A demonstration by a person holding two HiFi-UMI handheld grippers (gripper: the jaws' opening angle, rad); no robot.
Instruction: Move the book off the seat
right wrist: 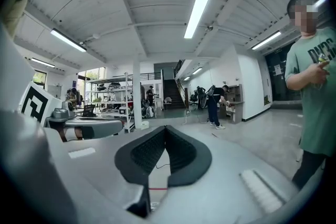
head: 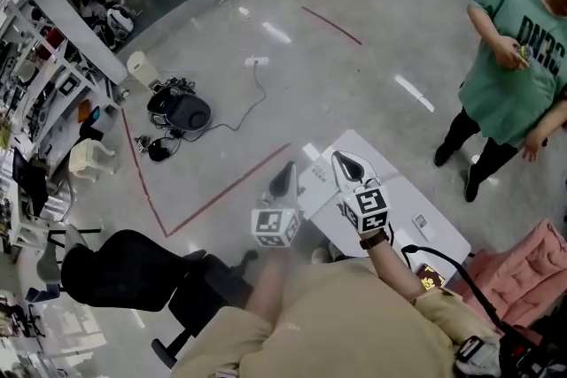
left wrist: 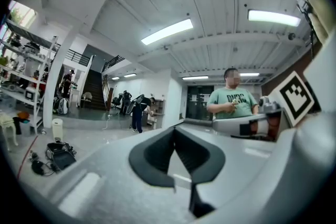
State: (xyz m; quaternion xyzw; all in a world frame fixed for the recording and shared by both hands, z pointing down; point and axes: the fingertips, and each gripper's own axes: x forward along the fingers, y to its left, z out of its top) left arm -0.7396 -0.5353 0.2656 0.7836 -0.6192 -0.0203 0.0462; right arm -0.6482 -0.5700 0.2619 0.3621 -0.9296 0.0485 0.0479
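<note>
A white book (head: 316,180), apparently the one to be moved, shows between two grippers at the edge of the desk (head: 399,190), well clear of the black chair (head: 133,270). The left gripper (head: 285,177) and right gripper (head: 350,165) each have jaws pressed together on nothing. Perched at that edge, the book could slip to the floor (head: 354,75). Count: one book, two grippers, one chair, one desk, one bystander (head: 518,57).

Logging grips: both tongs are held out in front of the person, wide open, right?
Not open: the left tongs and right tongs are shut, tips together, as each gripper view shows. The rest stands: they are held out in front.
</note>
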